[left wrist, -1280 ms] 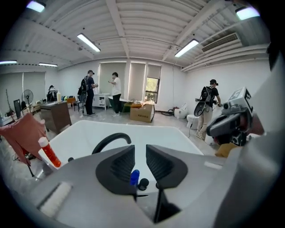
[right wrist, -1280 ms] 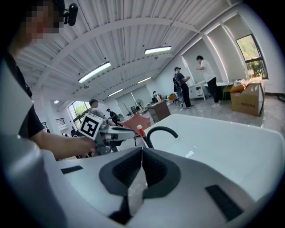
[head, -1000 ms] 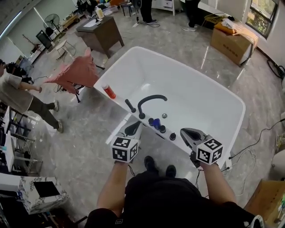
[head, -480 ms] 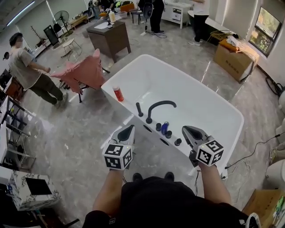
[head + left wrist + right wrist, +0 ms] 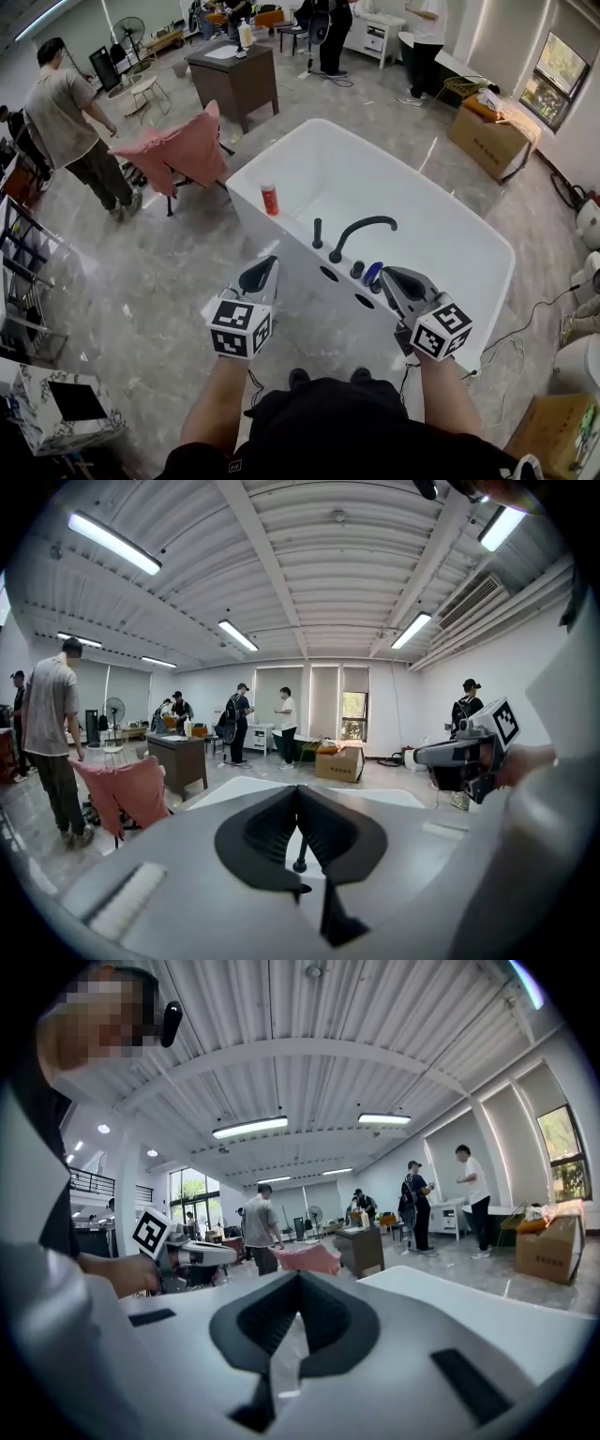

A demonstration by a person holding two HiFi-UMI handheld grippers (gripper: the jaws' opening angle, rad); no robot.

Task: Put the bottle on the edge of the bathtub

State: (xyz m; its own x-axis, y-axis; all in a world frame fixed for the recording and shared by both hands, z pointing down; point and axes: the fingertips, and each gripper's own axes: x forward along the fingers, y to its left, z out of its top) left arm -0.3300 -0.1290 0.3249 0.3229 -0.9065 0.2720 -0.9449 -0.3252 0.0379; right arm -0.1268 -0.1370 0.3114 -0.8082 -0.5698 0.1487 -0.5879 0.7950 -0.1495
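A white bathtub (image 5: 487,225) fills the middle of the head view. A red bottle (image 5: 270,199) stands upright on its near-left rim. A small blue bottle (image 5: 372,273) stands on the same rim beside the black faucet (image 5: 361,230) and its knobs. My left gripper (image 5: 269,263) hovers just short of the rim, shut and empty; its jaws meet in the left gripper view (image 5: 297,789). My right gripper (image 5: 386,274) is held close beside the blue bottle, apart from it. Its jaws meet in the right gripper view (image 5: 298,1276) with nothing between them.
A pink draped chair (image 5: 183,150) and a brown desk (image 5: 236,75) stand beyond the tub's left end. A person (image 5: 70,112) walks at the far left, others stand at the back. A cardboard box (image 5: 495,136) sits at the right; a cable (image 5: 534,314) runs on the floor.
My head view has swung, so the tub and red bottle sit further right and lower in the picture. The person at the left has walked up the frame. Both grippers stay near the rim.
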